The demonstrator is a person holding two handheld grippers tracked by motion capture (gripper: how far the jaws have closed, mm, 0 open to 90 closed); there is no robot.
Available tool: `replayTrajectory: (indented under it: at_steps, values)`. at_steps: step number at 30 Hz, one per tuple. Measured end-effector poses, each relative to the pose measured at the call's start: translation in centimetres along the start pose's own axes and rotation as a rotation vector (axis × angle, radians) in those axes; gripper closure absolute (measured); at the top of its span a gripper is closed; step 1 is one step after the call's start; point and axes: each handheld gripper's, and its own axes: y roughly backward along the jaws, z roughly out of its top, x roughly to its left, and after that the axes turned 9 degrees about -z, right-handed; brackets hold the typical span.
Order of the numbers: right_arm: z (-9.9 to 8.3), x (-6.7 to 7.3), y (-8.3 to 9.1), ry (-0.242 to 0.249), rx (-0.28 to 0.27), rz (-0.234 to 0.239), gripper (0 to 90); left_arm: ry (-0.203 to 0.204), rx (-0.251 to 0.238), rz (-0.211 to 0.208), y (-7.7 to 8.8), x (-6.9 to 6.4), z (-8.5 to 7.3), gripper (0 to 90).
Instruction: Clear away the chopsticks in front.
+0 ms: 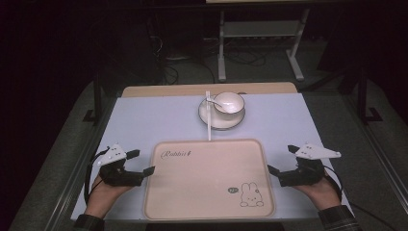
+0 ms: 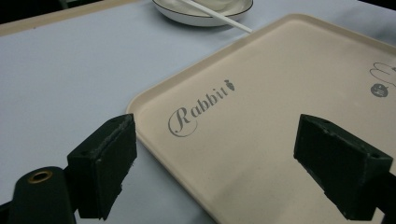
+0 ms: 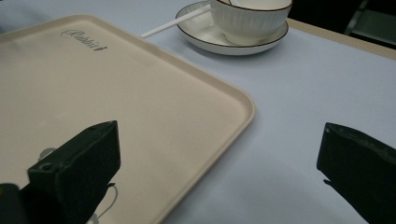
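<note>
A beige tray (image 1: 211, 168) printed with "Rabbit" and a rabbit drawing lies near the table's front edge. Behind it a white bowl (image 1: 229, 102) sits on a white saucer (image 1: 211, 118), with a white stick (image 1: 209, 120) resting across the saucer toward the tray. My left gripper (image 1: 139, 162) hovers at the tray's left edge, open and empty. At the tray's right edge my right gripper (image 1: 280, 160) also stands open with nothing in it. The left gripper view shows the tray (image 2: 261, 121) between wide jaws. The right gripper view shows the tray's corner (image 3: 140, 107), bowl (image 3: 250, 18) and saucer (image 3: 205, 35).
The table (image 1: 159, 120) has a pale blue-grey top with a wooden strip along its far edge. Beyond it, on the dark floor, stand a metal frame (image 1: 260, 43) and cables. A spoon (image 1: 215, 102) lies in the bowl.
</note>
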Motion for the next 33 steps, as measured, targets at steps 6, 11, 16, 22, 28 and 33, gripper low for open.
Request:
replayTrajectory:
  at_steps: [6,11,16,22,28,33]
  values:
    - [0.1,0.0,-0.1,0.002,0.005,0.009,0.0,0.010,0.026,0.003,-0.7,0.3,0.6,13.0]
    - [0.0,-0.1,-0.2,0.000,0.014,0.012,0.0,0.013,0.032,-0.002,-1.6,0.6,1.4,13.2]
    - [-0.1,-0.2,-0.1,-0.002,0.015,0.013,0.0,0.006,0.041,-0.011,-2.6,0.8,2.1,13.2]
    - [-0.1,-0.2,0.1,-0.010,0.011,0.010,0.0,-0.001,0.038,-0.024,-3.7,1.0,3.1,13.2]
    - [-0.1,-0.2,0.2,-0.013,0.006,0.010,0.0,0.003,0.029,-0.030,-4.9,1.3,4.1,13.2]
    - [-0.1,-0.3,0.2,-0.013,0.004,0.008,0.0,-0.005,0.037,-0.032,-5.8,1.7,5.0,13.1]
